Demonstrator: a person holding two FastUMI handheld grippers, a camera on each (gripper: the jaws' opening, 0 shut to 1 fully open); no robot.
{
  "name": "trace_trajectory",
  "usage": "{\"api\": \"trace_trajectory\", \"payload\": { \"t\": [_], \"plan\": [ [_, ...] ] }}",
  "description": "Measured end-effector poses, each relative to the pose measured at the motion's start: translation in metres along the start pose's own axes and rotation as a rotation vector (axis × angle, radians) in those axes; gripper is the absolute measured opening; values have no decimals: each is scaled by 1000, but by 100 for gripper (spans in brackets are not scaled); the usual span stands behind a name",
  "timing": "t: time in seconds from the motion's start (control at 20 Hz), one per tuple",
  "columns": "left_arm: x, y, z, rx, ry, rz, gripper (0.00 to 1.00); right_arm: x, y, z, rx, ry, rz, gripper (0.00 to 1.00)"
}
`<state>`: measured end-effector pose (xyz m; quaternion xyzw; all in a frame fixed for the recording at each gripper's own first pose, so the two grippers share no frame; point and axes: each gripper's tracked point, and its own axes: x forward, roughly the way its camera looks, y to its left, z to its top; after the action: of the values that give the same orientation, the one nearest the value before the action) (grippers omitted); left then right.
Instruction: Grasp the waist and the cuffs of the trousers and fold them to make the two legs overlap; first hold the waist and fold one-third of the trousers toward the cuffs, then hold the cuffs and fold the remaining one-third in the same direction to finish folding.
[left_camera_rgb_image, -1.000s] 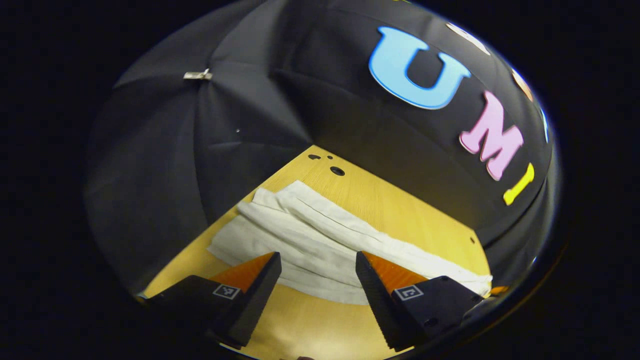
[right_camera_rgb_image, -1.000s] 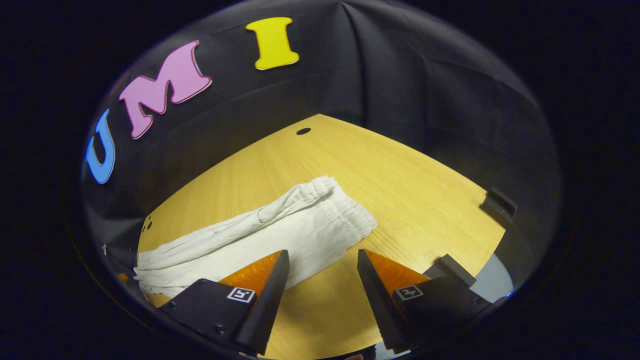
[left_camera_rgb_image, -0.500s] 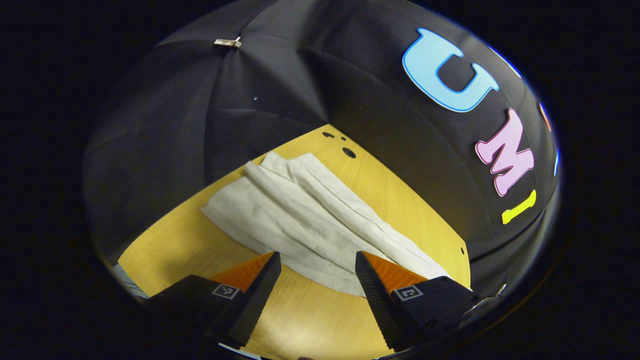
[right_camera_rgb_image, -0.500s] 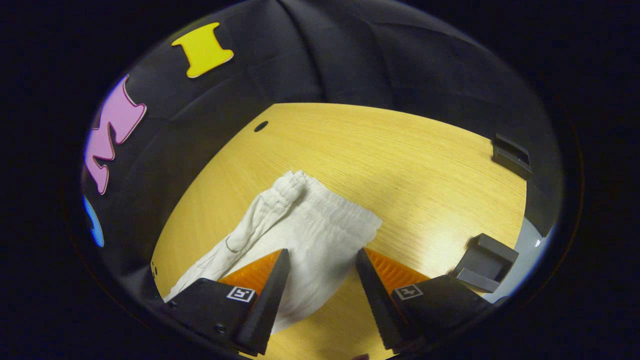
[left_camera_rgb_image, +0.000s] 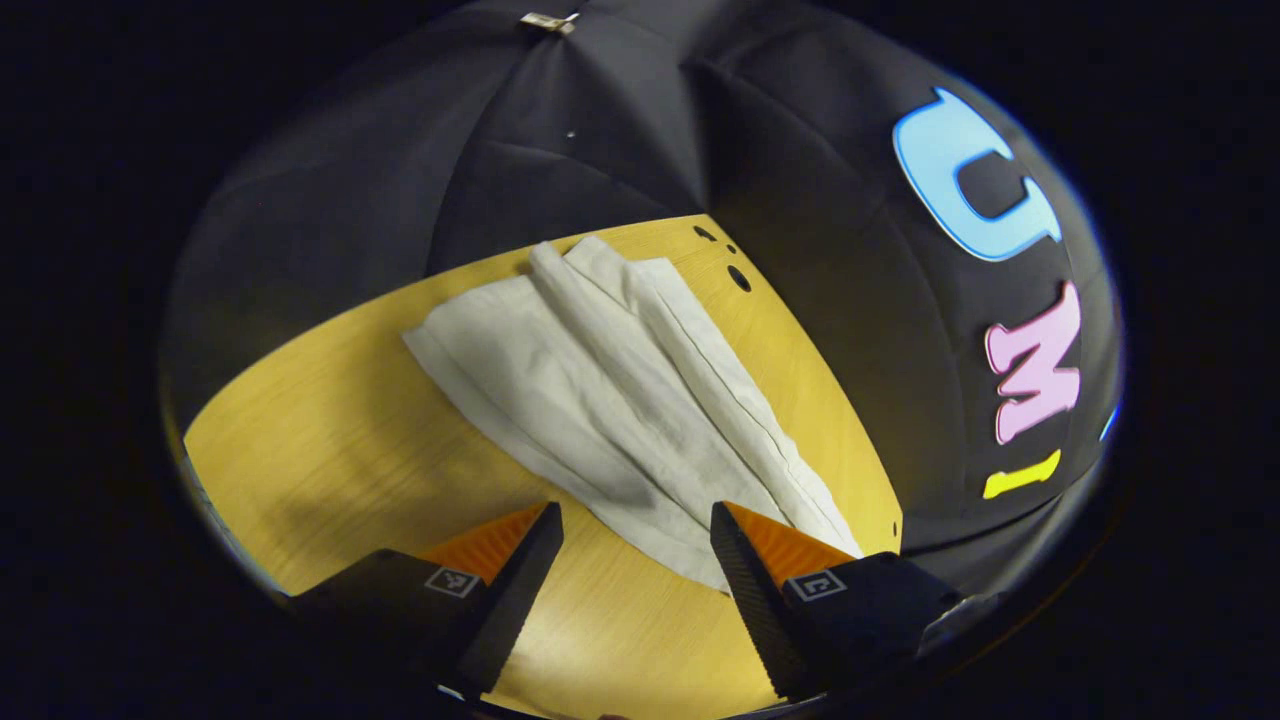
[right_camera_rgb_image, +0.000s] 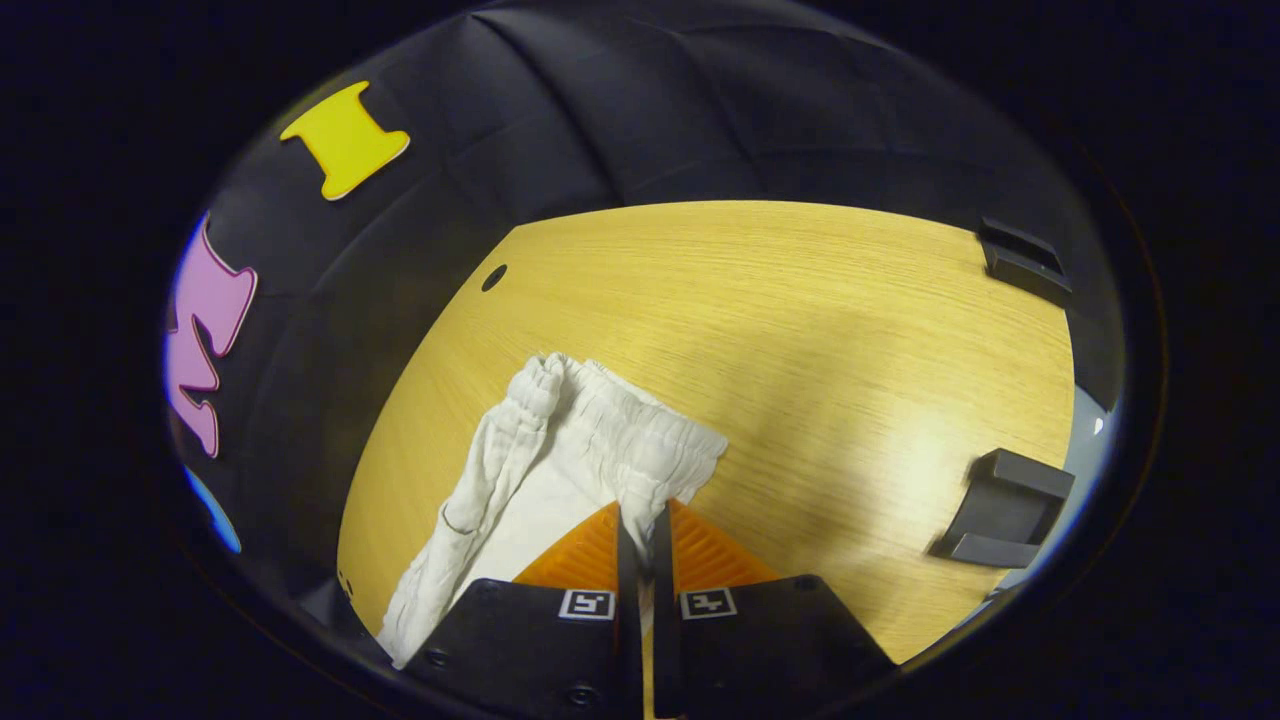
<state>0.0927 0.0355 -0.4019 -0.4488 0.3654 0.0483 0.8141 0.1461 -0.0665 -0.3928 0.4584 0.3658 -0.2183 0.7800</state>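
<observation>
White trousers (left_camera_rgb_image: 620, 400) laid flat on bench (right_camera_rgb_image: 800, 320); waistband (right_camera_rgb_image: 640, 440) clamped.
Right gripper (right_camera_rgb_image: 640, 530) jaws closed on waistband; left gripper (left_camera_rgb_image: 635, 535) jaws apart above leg edge; bare bench seen rightward.

trousers (right_camera_rgb_image: 560, 470) | lower legs cut off by right tool (right_camera_rgb_image: 640, 520)

One trousers (left_camera_rgb_image: 600, 390) (two grippers (left_camera_rgb_image: 636, 520))
</observation>
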Motion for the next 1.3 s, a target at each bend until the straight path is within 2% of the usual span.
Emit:
{"api": "trace_trajectory", "payload": {
  "t": [0.25,0.4,0.5,0.6,0.7,0.75,0.85,0.95,1.15,1.3],
  "plan": [
    [26,-12,18,-67,-7,-16,95,-2,0,-3,-41,15,5,9],
    [45,-20,26,-71,-15,13,94,-1,0,-3,-48,3,18,9],
    [61,-25,32,-60,-25,37,89,-1,0,-3,-59,1,20,9],
    [73,-26,33,-55,-22,73,80,-2,0,-3,-68,2,23,9],
    [84,-23,34,-57,-10,109,48,-1,0,-4,-73,3,26,9],
    [81,-26,35,-56,-8,104,32,-2,1,-3,-74,4,26,9],
    [83,-26,35,-66,-8,94,16,-1,1,-3,-70,4,28,9],
    [79,-22,34,-81,-7,88,13,-4,4,1,-65,-13,45,9],
    [64,-14,20,-69,-19,85,11,-26,10,17,-163,-107,114,9],
    [52,-11,3,-78,-10,69,12,-43,15,36,-159,-166,135,9]
  ]
}}
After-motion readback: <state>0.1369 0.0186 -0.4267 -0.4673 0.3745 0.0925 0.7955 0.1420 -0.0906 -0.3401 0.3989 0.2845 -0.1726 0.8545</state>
